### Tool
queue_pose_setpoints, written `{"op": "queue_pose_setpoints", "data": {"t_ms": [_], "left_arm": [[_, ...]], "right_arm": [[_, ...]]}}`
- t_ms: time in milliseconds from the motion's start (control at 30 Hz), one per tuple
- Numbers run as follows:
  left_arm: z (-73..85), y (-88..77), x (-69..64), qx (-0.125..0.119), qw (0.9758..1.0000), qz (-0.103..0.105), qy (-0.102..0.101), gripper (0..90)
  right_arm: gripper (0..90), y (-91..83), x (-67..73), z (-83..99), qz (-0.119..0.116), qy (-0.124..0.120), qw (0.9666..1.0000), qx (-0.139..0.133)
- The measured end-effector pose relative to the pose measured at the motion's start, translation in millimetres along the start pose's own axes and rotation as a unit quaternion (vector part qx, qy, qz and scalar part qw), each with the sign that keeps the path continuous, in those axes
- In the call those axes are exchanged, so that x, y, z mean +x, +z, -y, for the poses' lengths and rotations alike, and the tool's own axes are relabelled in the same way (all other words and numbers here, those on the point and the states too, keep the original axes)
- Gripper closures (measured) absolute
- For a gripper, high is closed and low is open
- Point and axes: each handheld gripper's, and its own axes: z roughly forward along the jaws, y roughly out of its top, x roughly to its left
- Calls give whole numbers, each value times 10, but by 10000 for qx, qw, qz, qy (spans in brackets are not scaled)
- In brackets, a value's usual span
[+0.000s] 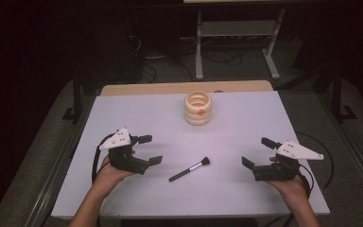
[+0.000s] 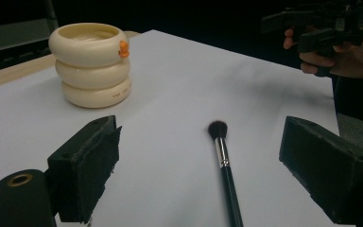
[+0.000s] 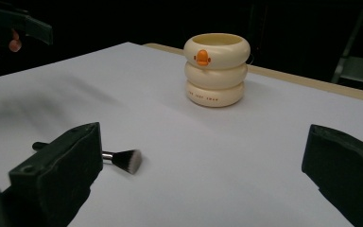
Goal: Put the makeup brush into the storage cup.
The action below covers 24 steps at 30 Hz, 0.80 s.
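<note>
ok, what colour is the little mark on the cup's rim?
Orange, on the cream cup; clearest in the right gripper view.

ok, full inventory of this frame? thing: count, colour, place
cream three-ringed ceramic holder with an orange duck beak: 1, cream, far centre of the table, upright, open top.
black-handled makeup brush with a silver ferrule and dark bristles: 1, black and silver, lying flat at near centre between the two tools, bristles pointing to the far right.
white-topped table with a wooden far edge: 1, white, under everything.
grey metal frame: 1, grey, on the floor beyond the table.
left tool: 1, black with a grey plate, near left, jaws open, holding nothing.
right tool: 1, black with a grey plate, near right, jaws open, holding nothing.
</note>
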Motion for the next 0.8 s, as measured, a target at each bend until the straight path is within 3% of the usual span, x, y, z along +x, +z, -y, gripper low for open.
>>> {"op": "queue_pose_setpoints", "data": {"t_ms": [800], "left_arm": [[-73, 219, -8, -1, 9998, 210, 67, 121]], "right_arm": [[0, 23, 11, 7, -23, -22, 10000, 40]]}}
